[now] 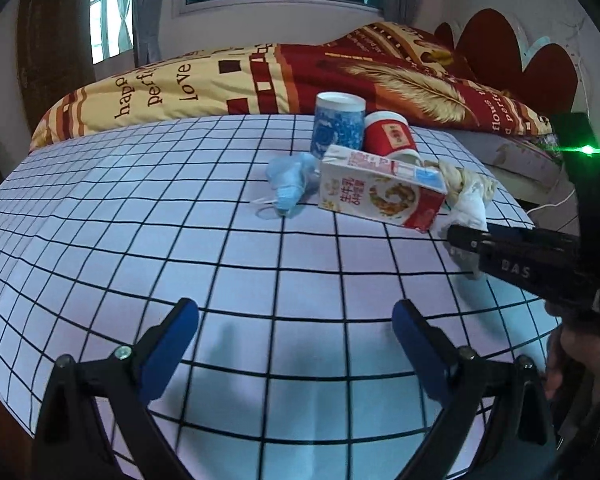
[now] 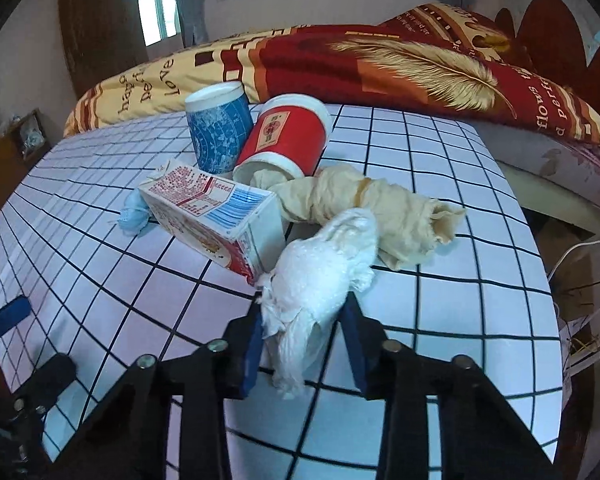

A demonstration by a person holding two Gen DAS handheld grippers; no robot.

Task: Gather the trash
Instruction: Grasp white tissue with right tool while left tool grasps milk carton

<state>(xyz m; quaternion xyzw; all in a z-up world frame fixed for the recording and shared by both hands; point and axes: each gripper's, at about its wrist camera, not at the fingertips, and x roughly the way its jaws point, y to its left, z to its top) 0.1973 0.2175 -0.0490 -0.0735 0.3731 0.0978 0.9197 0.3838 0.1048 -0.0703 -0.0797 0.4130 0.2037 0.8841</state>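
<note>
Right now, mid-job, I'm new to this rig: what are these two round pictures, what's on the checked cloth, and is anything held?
There is no robot arm: a person holds a two-finger gripper in each hand, and each carries a fisheye camera looking along its fingers.

The left wrist view shows the left gripper open over bare checked tablecloth, holding nothing. The right gripper enters at its right edge.

The right wrist view shows the right gripper with its blue pads closed on a crumpled white tissue.

Behind it lie a milk carton on its side, a beige rolled cloth, a tipped red paper cup, an upright blue paper cup and a blue face mask.
</note>
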